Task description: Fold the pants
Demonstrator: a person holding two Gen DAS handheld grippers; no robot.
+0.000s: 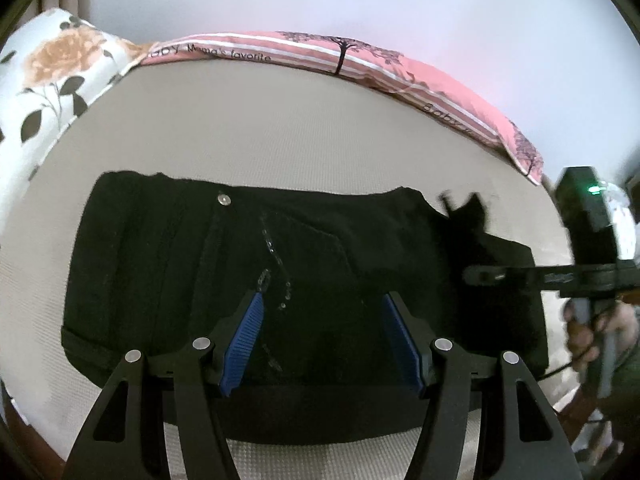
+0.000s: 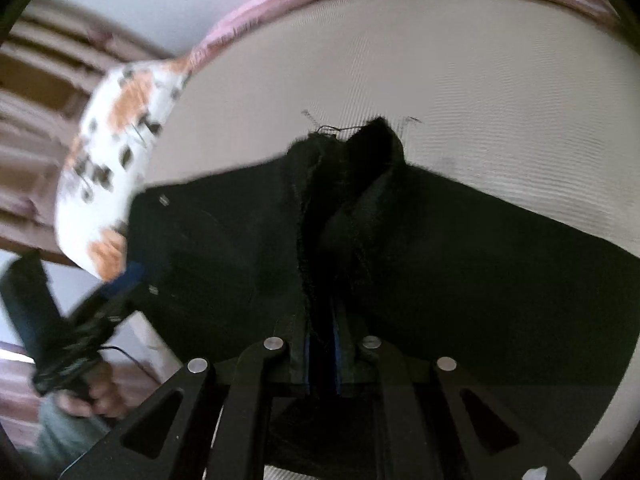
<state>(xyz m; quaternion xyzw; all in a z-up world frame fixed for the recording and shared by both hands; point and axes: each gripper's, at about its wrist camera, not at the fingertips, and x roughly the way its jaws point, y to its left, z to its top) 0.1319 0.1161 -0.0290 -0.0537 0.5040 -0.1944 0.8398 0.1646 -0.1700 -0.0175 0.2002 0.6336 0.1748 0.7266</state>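
Black pants (image 1: 192,272) lie folded across the beige mattress (image 1: 280,128), a metal button showing near the waistband. My left gripper (image 1: 322,332) hovers over their near half, open, with nothing between its blue pads (image 1: 244,344). At the right edge, my right gripper (image 1: 470,276) reaches in sideways by a raised tuft of the black cloth. In the right wrist view the right gripper (image 2: 322,354) stands nearly closed on a bunched ridge of the pants (image 2: 352,200) that rises from between its fingers. The blurred left gripper (image 2: 120,288) shows at the left.
A floral pillow (image 1: 52,80) lies at the mattress's left end, and a pink striped cover (image 1: 340,56) runs along the far edge against a pale wall. A person's hand (image 1: 580,332) holds the right gripper's handle. Wooden furniture (image 2: 36,80) stands beyond the pillow.
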